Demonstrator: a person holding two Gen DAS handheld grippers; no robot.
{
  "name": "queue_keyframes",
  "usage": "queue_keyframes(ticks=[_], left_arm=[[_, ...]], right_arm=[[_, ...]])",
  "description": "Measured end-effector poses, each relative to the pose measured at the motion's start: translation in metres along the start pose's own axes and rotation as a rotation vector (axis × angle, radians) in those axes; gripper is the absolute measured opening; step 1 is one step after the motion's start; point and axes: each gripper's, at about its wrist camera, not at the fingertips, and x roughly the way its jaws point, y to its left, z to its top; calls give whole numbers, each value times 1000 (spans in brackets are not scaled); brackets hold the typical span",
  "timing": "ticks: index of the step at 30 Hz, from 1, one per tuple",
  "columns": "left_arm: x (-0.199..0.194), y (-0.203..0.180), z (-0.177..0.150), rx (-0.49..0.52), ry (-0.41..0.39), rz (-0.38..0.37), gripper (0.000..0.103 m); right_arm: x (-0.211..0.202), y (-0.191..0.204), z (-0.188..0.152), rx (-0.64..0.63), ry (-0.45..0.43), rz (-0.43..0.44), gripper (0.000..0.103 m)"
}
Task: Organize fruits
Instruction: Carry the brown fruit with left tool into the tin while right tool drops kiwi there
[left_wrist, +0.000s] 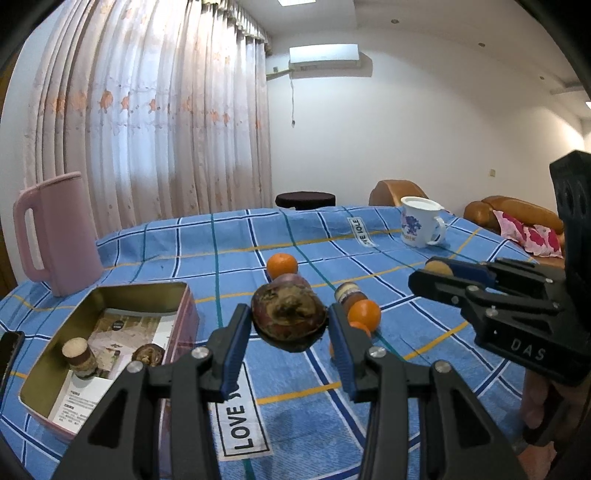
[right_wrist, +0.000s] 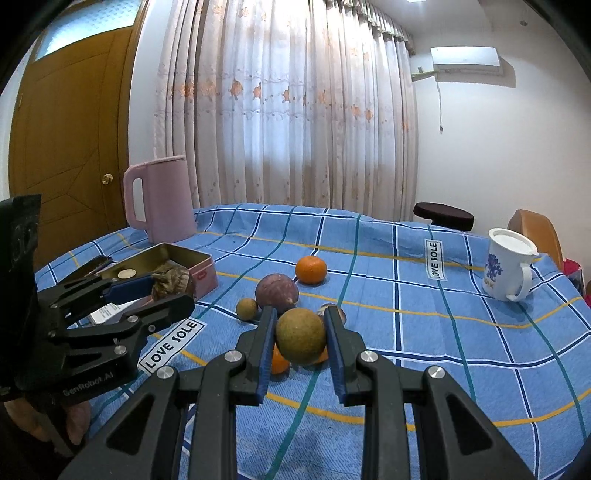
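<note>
Gripping a wrinkled dark passion fruit (left_wrist: 289, 316), the left claw (left_wrist: 290, 328) holds it above the blue checked counter (left_wrist: 424, 325), its blue pads pressed to both sides. Just left of this claw sits an open tin box (left_wrist: 110, 295) — its near rim close by — holding a few small fruits. The right claw (right_wrist: 301, 341) is clamped on a round brownish-green fruit (right_wrist: 301, 336). Ahead of it lie a purple fruit (right_wrist: 277, 291) and an orange (right_wrist: 311, 270); farther right, a white mug (right_wrist: 508, 264) stands near the counter's edge — open cloth between.
</note>
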Motion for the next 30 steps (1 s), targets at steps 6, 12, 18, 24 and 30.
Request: queue_keyframes(ticks=[6, 12, 18, 24, 30], left_arm=[[-4, -1, 1, 7, -23, 8, 44], [-10, 1, 5, -2, -28, 15, 44], [-13, 14, 9, -30, -7, 41, 44], [-16, 34, 11, -58, 12, 82, 44], [-19, 61, 11, -100, 44, 140, 44]], right_arm=[[-6, 1, 0, -4, -32, -4, 28], [-5, 3, 0, -16, -36, -20, 28], [-3, 6, 9, -7, -39, -1, 28], [4, 21, 26, -16, -41, 55, 28], [14, 44, 42, -32, -35, 127, 28]])
